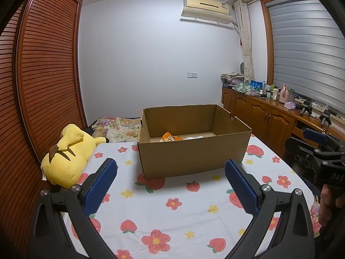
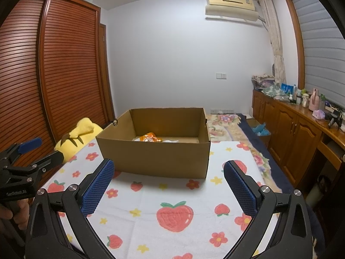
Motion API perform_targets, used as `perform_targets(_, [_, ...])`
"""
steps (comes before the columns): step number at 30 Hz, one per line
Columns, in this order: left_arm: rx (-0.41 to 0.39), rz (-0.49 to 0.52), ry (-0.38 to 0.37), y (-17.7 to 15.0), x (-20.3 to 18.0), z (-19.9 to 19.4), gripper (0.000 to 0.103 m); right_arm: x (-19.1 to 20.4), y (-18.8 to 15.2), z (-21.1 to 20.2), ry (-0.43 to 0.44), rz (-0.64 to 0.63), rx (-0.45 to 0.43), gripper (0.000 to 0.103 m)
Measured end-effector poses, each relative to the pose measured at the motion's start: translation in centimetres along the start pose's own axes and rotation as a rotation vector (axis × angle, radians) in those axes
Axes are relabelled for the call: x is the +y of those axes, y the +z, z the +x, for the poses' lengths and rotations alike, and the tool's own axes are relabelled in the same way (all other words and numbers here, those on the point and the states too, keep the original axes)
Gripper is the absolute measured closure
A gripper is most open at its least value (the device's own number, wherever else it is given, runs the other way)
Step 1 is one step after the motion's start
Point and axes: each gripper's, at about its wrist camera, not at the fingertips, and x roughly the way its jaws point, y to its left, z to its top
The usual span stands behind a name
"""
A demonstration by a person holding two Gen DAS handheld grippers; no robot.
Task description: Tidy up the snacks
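Bedroom walls are pale, with an air conditioner point(image 1: 207, 8) high on the far wall, a slatted wardrobe point(image 1: 45, 69) on the left and a wooden cabinet point(image 1: 258, 116) cluttered with bottles under the window on the right. Up front lies a white cloth point(image 1: 183, 211) printed with strawberries and flowers. On it stands an open cardboard box point(image 1: 192, 157), its top flaps gone or folded away. Inside, on the floor of the box toward the far wall, lies an orange snack bag point(image 1: 170, 137) with something white point(image 1: 194, 138) just beside it; most of both is hidden by the near wall. A yellow plush point(image 1: 66, 157) rests at the cloth's left edge, beside the wardrobe.

Left gripper point(image 1: 171, 181) hovers above the cloth in front of the box, its blue-padded fingers spread wide and holding nothing. Right gripper point(image 2: 169, 181) hovers likewise in front of the box, fingers released and empty. From the left wrist view the right gripper appears at the far right edge, with the person's hand point(image 1: 328, 205) on its grip.
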Motion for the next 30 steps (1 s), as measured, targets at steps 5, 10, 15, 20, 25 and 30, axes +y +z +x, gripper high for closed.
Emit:
perform_targets(5, [0.001, 0.001, 0.003, -0.09, 0.05, -0.06, 0.002, 0.04, 0.07, -0.04, -0.001, -0.002, -0.001, 0.0])
perform_targets(10, [0.003, 0.005, 0.008, -0.14, 0.06, -0.14, 0.002, 0.04, 0.04, -0.01, 0.0, -0.001, 0.001, 0.0])
perform_targets(15, [0.004, 0.011, 0.009, -0.18, -0.07, -0.22, 0.002, 0.1, 0.12, -0.09, -0.001, -0.002, 0.0, 0.0])
perform_targets(20, [0.001, 0.01, 0.012, -0.17, -0.01, -0.26, 0.002, 0.12, 0.1, -0.09, 0.0, -0.002, 0.001, 0.0])
perform_targets(25, [0.003, 0.012, 0.01, -0.15, -0.02, -0.12, 0.002, 0.08, 0.07, -0.05, 0.001, -0.002, 0.001, 0.0])
perform_targets(30, [0.003, 0.01, 0.011, -0.14, -0.05, -0.11, 0.002, 0.14, 0.07, -0.2, 0.0, -0.004, 0.001, 0.0])
